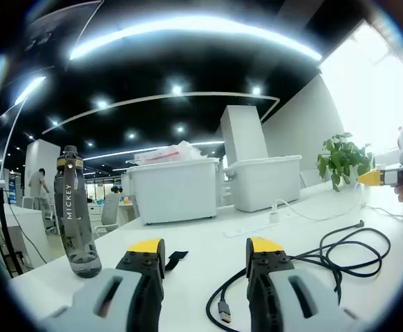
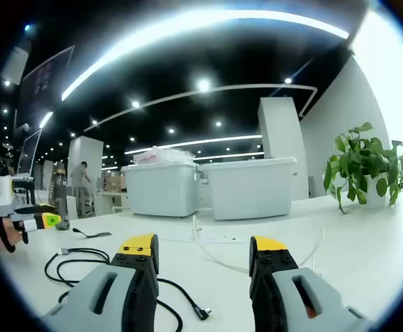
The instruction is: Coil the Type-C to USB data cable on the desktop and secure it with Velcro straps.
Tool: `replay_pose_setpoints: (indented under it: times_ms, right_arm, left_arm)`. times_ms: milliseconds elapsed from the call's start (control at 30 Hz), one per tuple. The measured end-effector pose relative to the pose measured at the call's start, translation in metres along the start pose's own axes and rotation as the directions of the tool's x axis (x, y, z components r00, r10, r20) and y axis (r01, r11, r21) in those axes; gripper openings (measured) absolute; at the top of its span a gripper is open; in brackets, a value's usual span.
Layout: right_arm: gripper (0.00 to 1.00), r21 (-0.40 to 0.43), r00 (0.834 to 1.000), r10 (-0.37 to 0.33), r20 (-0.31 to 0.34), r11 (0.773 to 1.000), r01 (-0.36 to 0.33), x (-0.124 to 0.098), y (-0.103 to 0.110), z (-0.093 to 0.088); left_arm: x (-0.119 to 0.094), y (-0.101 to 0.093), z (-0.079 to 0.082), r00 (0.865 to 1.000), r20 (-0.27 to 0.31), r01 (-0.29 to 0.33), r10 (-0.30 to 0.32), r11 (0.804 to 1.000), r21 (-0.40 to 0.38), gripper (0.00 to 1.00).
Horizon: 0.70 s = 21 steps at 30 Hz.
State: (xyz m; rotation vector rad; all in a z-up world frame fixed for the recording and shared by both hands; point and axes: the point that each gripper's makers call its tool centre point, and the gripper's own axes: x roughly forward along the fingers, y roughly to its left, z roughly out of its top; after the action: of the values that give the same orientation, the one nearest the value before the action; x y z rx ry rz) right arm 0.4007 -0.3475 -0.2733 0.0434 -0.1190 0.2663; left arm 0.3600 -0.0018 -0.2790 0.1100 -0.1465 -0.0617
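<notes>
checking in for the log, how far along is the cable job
Nothing looks done yet. The cable lies loose and uncoiled on the desk, and the strap lies apart from it. Nothing is in hand: the left gripper and right gripper are both open. Coiling and strapping are left.

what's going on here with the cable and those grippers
A person holds a gripper in each hand over a white desk. Both the left gripper and the right gripper are open and hold nothing. The black data cable lies loose and uncoiled on the desk, and the black Velcro strap lies apart from it, near a water bottle. Coiling has not started.
</notes>
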Motion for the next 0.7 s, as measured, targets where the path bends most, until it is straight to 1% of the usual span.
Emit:
replay_pose_setpoints:
  times_ms: [700]
  right_arm:
    - [0.52,0.009,1.000,0.016,-0.013,1.000,-0.015,0.0020,0.0071,-0.0045]
  left_arm:
    - [0.0028,0.0032,-0.0045,1.000,-0.012,0.001,-0.001,1.000,-0.001,0.47]
